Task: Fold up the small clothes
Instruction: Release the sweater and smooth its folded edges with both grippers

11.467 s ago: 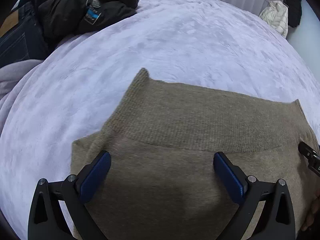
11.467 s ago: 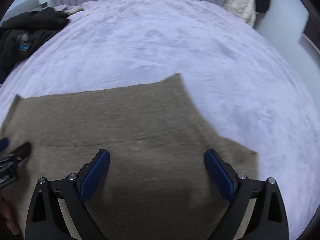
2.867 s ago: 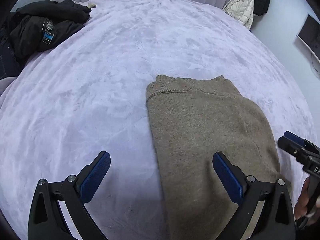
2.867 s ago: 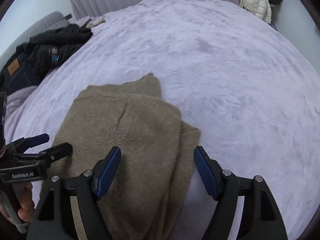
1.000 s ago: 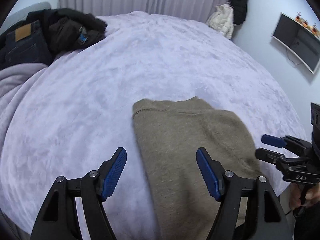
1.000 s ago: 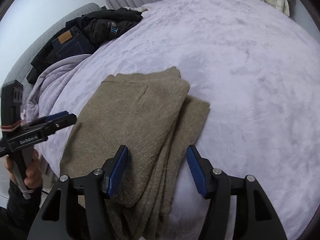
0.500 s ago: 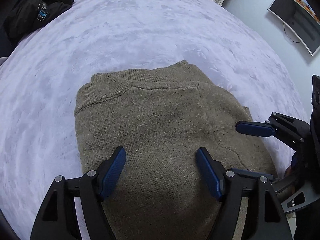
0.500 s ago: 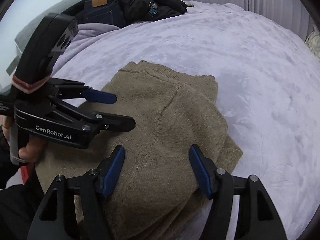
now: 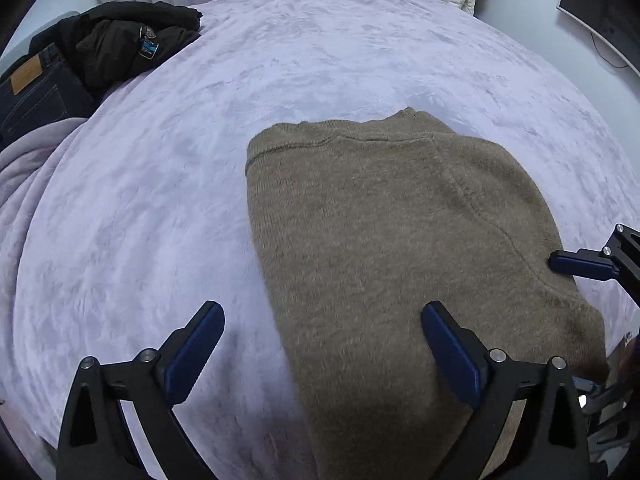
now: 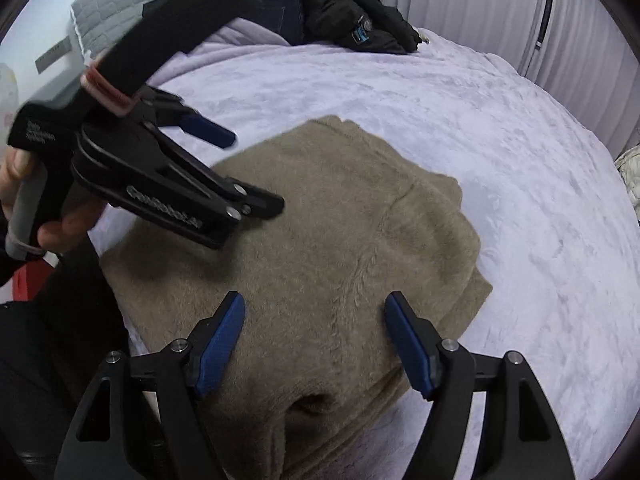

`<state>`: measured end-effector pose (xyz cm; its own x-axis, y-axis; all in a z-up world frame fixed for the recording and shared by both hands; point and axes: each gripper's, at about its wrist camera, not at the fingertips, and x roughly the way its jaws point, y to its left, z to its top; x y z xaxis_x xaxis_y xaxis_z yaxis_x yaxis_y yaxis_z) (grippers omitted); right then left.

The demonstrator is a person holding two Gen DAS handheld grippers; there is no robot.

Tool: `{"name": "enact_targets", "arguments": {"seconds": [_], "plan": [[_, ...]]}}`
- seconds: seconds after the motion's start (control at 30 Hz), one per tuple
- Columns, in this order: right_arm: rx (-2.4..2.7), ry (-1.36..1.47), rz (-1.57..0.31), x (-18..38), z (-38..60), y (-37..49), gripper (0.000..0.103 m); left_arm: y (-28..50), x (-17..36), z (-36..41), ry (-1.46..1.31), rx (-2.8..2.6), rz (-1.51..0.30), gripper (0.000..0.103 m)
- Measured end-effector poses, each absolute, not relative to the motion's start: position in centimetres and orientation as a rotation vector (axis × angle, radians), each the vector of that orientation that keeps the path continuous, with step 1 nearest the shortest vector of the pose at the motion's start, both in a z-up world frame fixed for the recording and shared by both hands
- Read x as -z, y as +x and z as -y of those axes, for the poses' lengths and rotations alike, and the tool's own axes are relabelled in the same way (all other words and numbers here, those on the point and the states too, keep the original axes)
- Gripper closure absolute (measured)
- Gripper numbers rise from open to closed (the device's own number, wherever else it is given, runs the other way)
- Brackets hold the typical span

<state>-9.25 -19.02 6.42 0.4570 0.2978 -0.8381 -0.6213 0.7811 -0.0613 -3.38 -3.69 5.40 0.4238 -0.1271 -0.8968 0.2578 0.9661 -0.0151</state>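
- The sweater lay folded into a narrow bundle on the lavender bed cover, its long axis running from my near edge away toward the ribbed hem at the far end.
- My left gripper stood wide and empty, straddling the bundle's left edge: one finger over bare cover, the other over knit.
- My right gripper was also spread, holding nothing, poised over the near right end where the layers bulge.
- I judged the next fold would go lengthwise, near end carried toward the hem; both grippers sat about equally close to that near end.
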Motion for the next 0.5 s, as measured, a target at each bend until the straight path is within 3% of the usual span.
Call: {"name": "enact_targets", "arguments": {"seconds": [0.3, 0.5], "plan": [[-0.507, -0.373, -0.899, -8.8, 21.7, -12.7, 0.024, -7.5, -7.2, 3.7, 0.193, 0.164, -1.01, 0.004], [-0.476, -0.285, -0.895, -9.5, 19.6, -8.2, 0.024, -7.2, -6.6, 3.5, 0.146, 0.139, -1.019, 0.004]]}}
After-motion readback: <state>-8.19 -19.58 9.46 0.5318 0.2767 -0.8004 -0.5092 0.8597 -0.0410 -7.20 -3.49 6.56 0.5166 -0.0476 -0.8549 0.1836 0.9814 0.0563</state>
